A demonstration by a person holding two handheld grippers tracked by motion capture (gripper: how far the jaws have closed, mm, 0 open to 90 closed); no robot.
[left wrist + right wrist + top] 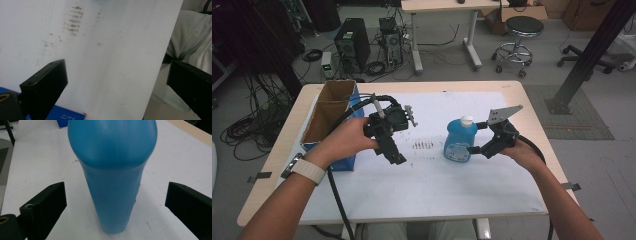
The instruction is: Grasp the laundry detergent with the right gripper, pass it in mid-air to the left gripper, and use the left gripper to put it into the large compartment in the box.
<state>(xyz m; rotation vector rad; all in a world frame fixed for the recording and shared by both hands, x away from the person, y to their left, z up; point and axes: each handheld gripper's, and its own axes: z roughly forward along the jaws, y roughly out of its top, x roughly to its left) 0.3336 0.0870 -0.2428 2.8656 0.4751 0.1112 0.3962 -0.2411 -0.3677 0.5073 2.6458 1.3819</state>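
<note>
A blue bottle (459,140) with a white cap stands upright on the white mat (432,185), right of centre. My right gripper (477,137) is at its right side, open, with one jaw on each side of the bottle and neither touching it. The right gripper view shows the bottle's blue body (113,177) up close between the open right gripper (115,203). My left gripper (395,156) hovers left of the bottle, tilted down at the mat. It is open (115,85) and holds nothing.
An open cardboard box with blue sides (329,120) stands at the mat's left edge, and its blue corner (66,115) lies by my left jaw. Brown stains (423,145) mark the mat between the grippers. The person's trousers (190,40) lie past the table's near edge.
</note>
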